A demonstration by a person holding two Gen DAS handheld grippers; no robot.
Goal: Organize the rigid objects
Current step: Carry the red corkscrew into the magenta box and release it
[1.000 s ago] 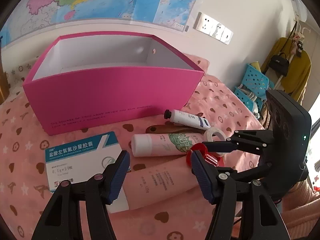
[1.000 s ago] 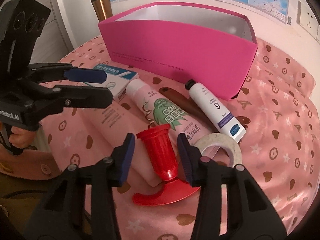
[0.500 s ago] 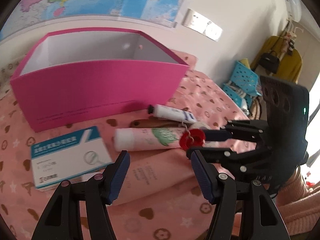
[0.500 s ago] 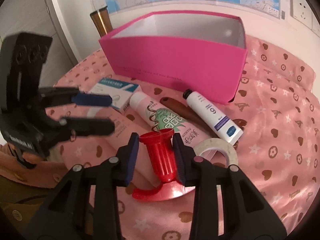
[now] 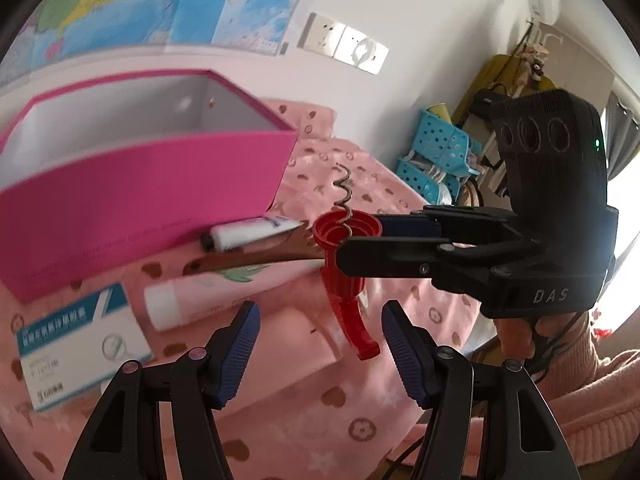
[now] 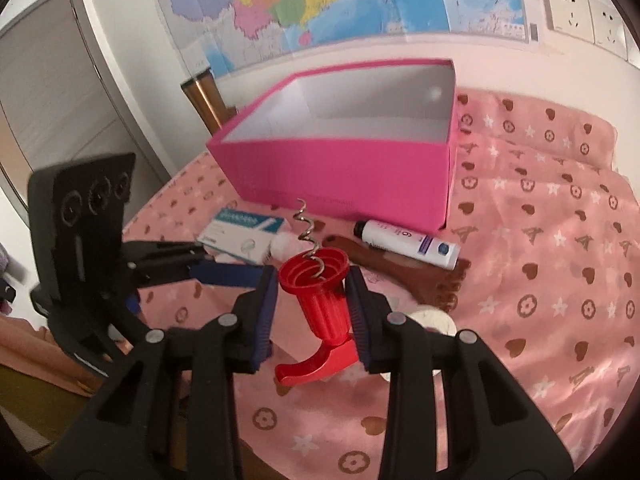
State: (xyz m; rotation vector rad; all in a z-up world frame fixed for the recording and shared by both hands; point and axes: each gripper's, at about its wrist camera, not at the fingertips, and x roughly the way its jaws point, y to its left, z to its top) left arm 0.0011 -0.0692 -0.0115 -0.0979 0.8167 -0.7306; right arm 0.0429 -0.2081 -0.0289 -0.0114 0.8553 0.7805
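My right gripper (image 6: 311, 292) is shut on a red corkscrew (image 6: 326, 308) and holds it above the pink cloth, metal spiral pointing up and away. In the left wrist view the corkscrew (image 5: 340, 280) hangs in the right gripper (image 5: 360, 236), just beyond my left gripper (image 5: 320, 320). The left gripper is open with nothing between its fingers. An open pink box (image 6: 340, 176) stands behind. On the cloth in front of it lie a medicine box (image 5: 80, 344), a pink tube (image 5: 208, 292), a white tube (image 6: 408, 238), a brown wooden piece (image 6: 400, 264) and a tape roll (image 6: 434, 316).
A long pale pink carton (image 5: 288, 344) lies under the left gripper. A copper tumbler (image 6: 206, 96) stands behind the box at the left. Blue baskets (image 5: 436, 148) stand beyond the bed's far right edge. A hand (image 5: 516, 332) holds the right gripper's grip.
The right gripper's jaws closed on the red corkscrew and lifted it off the cloth. The left gripper swung right and stayed open.
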